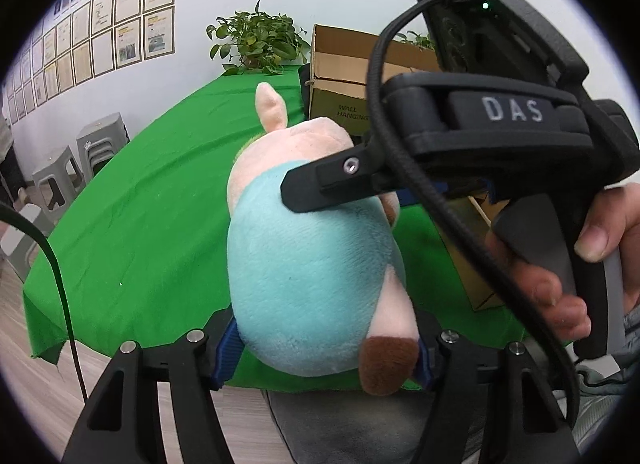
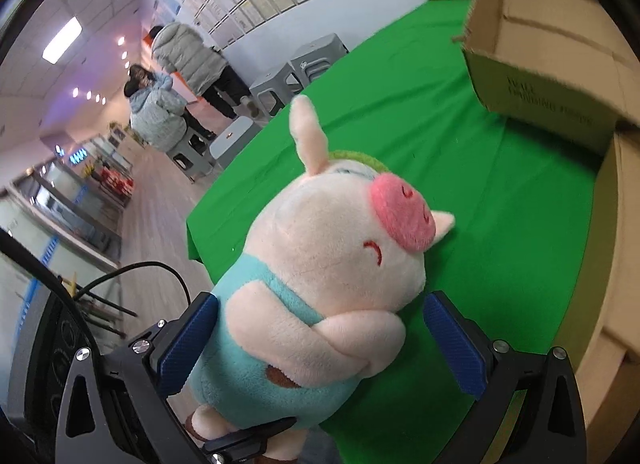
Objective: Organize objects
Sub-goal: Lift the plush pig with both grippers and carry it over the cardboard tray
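While the left gripper [image 1: 320, 344] clamps the plush pig [image 1: 308, 264] low on its body above the worktop [image 1: 140, 204], the right gripper's finger presses its back.

Right wrist view: right gripper [image 2: 320, 348] partly open around the pig [image 2: 320, 284]; one pad touches, the other doesn't (close fully before the left lets go). Cardboard box [image 2: 540, 44] open; interior looks empty.

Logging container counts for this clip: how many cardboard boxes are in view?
2. One open cardboard box printed "WALL HANGING" sits farther back on the green tablecloth; a second cardboard box stands nearer, at the right edge. Others may lie out of frame.
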A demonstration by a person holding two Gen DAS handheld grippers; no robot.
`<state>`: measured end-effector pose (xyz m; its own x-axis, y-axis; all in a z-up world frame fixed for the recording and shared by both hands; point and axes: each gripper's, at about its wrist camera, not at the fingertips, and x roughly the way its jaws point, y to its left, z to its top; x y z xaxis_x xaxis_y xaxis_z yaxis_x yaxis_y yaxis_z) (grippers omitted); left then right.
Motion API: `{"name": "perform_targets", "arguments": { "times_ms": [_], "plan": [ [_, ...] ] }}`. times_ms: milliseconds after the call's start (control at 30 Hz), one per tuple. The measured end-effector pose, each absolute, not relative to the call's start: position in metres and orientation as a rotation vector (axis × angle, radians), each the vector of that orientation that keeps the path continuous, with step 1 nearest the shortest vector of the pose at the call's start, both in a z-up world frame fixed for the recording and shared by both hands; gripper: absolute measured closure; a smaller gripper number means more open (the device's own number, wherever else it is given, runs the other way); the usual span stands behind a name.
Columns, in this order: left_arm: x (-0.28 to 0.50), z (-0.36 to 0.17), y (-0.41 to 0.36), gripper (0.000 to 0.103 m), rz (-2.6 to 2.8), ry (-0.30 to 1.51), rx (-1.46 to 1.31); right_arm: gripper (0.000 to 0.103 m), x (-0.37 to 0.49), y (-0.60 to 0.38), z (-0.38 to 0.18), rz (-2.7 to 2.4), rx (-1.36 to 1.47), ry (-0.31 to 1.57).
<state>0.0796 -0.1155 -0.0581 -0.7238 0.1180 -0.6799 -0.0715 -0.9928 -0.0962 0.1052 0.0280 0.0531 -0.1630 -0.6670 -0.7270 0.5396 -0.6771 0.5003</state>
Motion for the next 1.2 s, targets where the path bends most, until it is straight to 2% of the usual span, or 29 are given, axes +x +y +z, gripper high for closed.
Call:
{"name": "perform_targets", "arguments": {
  "times_ms": [133,333,533,733,867,1033,1200],
  "plan": [
    [0.083,-0.057,-0.108,0.039,2.829,-0.04,-1.143,0.0,0.103,0.028,0.038,-1.874,1.309,-0.226],
    [0.083,-0.053,-0.098,0.04,2.837,0.033,-1.165,0.001,0.105,0.02,0.031,-1.861,1.275,-0.205],
    [0.085,-0.033,-0.085,0.041,2.883,0.119,-1.116,0.009,0.103,0.033,0.045,-1.872,1.17,-0.269],
    [0.066,0.009,-0.068,0.041,2.923,0.25,-0.92,0.016,0.094,0.064,0.097,-1.995,0.937,-0.331],
    [0.036,0.047,-0.055,0.041,2.918,0.32,-0.733,0.019,0.073,0.097,0.151,-2.114,0.761,-0.346],
    [-0.008,0.099,-0.039,0.041,2.891,0.276,-0.451,0.02,0.056,0.135,0.241,-2.276,0.576,-0.285],
    [-0.047,0.129,-0.034,0.041,2.875,0.199,-0.336,0.019,0.047,0.161,0.301,-2.347,0.483,-0.217]
  ]
}}
